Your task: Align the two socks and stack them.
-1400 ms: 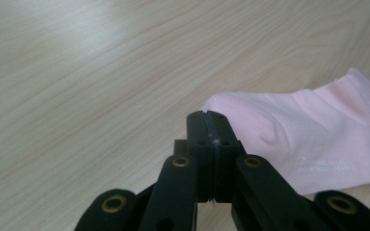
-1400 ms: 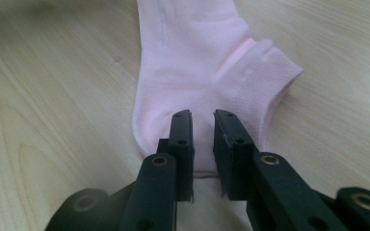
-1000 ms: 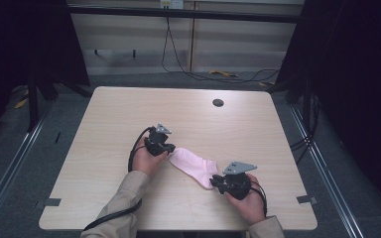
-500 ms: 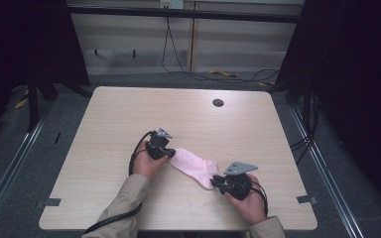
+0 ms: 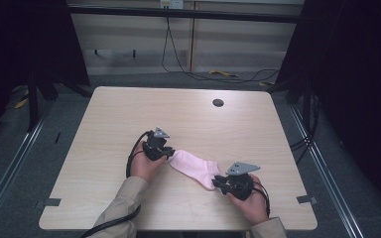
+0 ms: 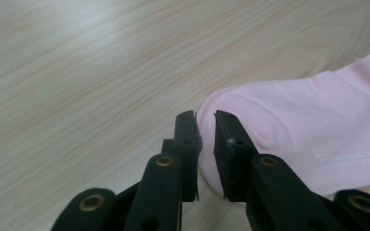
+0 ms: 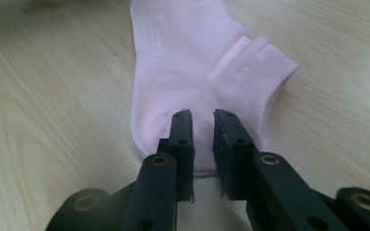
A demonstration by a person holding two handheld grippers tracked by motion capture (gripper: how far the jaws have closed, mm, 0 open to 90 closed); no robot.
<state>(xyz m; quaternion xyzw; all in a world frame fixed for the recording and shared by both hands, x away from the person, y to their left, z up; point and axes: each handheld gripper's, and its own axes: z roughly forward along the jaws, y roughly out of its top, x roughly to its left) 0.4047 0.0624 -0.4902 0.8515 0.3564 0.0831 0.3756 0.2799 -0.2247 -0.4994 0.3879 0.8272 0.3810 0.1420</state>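
A: Left gripper sits at the toe end of the pink sock. Its jaws have just been opening; a narrow gap shows, toe edge at the gap, pads not pinching it.

B: And the sock itself?

A: Flat on the table, mid-front, running from the left hand towards the right. Right gripper is at the heel-and-cuff end, jaws a slit apart over the fabric edge; no cloth visibly clamped.

B: So neither end is held.

A: Reads that way. To take hold well, I'd judge: slide each lower jaw under the edge, close on both layers, then lift both ends evenly so the sock doesn't twist.
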